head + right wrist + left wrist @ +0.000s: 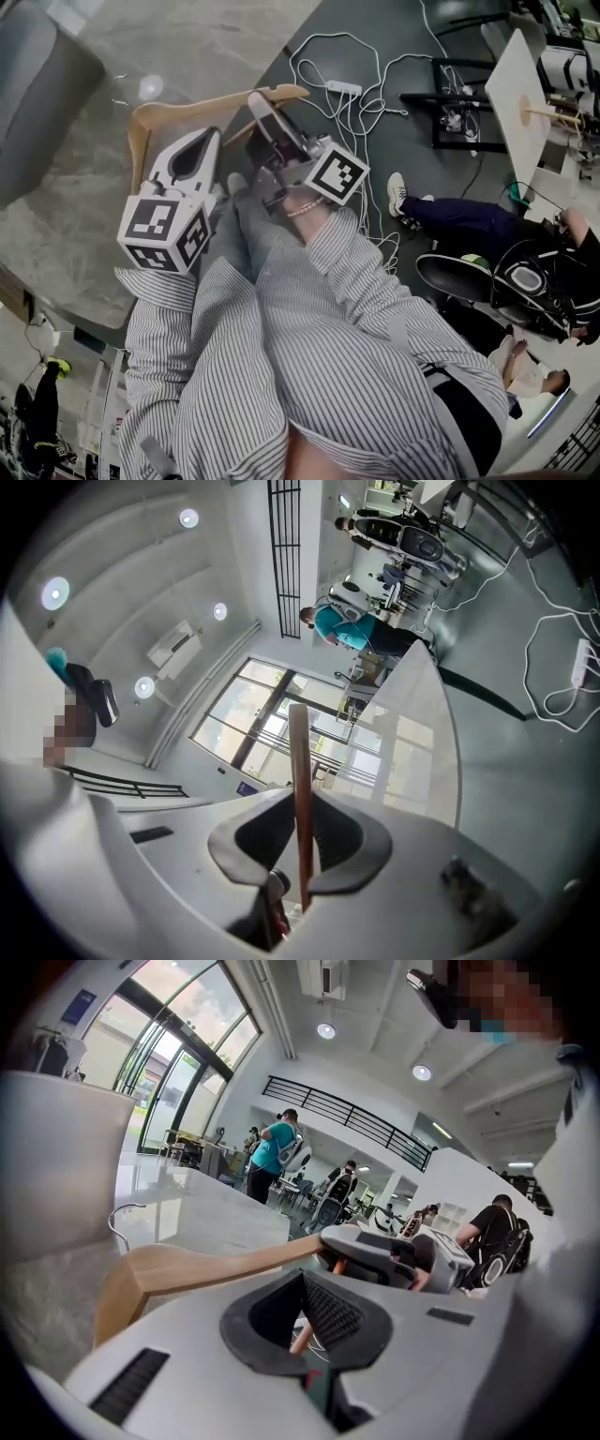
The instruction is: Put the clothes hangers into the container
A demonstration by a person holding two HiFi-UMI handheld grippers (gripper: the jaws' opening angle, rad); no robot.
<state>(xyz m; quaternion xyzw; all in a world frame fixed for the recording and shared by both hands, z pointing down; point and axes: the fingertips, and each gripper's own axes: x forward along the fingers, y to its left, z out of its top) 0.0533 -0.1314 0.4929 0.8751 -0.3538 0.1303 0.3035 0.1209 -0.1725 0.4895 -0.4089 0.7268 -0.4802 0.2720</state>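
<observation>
Right gripper (302,860) jaws clamp the thin bar of the wooden hanger (202,104). Left gripper (208,141), just beside, jaws together, apparently empty. Maintain clamp; guide hook (117,1224) clear into container (37,94) beyond left gripper.

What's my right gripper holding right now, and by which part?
The right gripper is clamped on the wooden hanger, gripping its thin lower bar rather than the broad shoulder arms.
</observation>
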